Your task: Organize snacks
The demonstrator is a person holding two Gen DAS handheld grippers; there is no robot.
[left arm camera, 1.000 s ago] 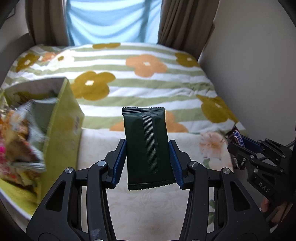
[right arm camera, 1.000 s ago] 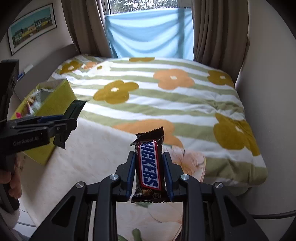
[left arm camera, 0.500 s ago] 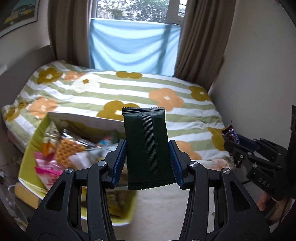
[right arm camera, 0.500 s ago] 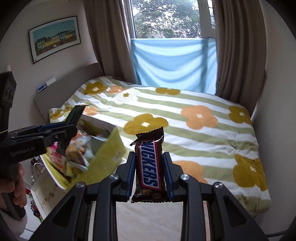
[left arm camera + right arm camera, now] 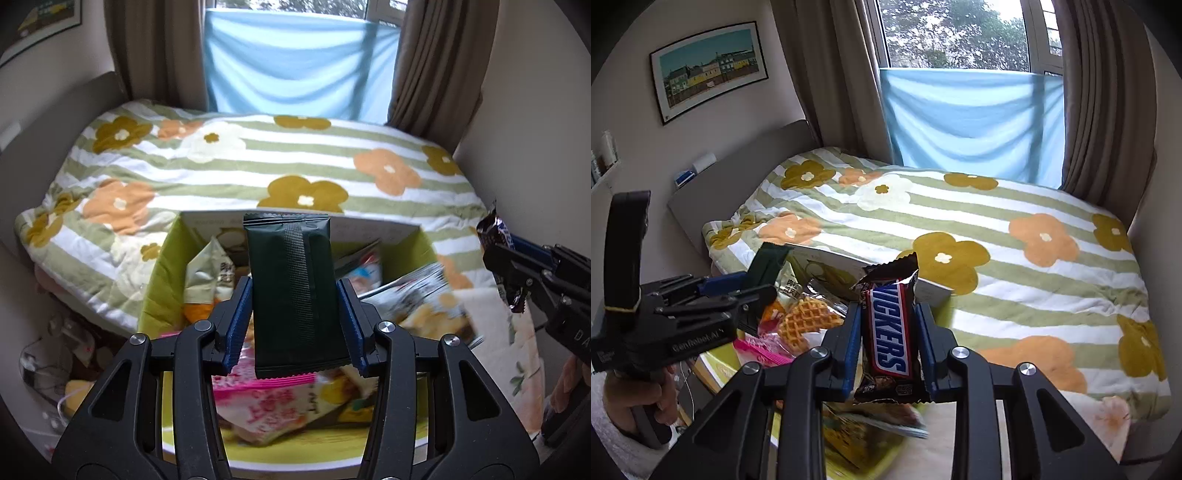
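My left gripper (image 5: 293,325) is shut on a dark green snack packet (image 5: 293,291), held upright above an open yellow-green box (image 5: 157,280) filled with several snack bags. My right gripper (image 5: 888,341) is shut on a Snickers bar (image 5: 888,332), held upright over the box's right side (image 5: 934,291). The right gripper with its bar also shows at the right edge of the left wrist view (image 5: 517,266). The left gripper with the green packet shows at the left of the right wrist view (image 5: 753,284).
A bed with a green-striped flower quilt (image 5: 295,162) lies behind the box. A cream floral cloth (image 5: 491,332) lies right of the box. Curtains and a blue sheet (image 5: 299,62) hang at the window. Clutter lies on the floor at the left (image 5: 55,362).
Both grippers have swung left and up, from over the cream cloth to above the snack box, which now sits centred under the left gripper. Both stay shut on their snacks.
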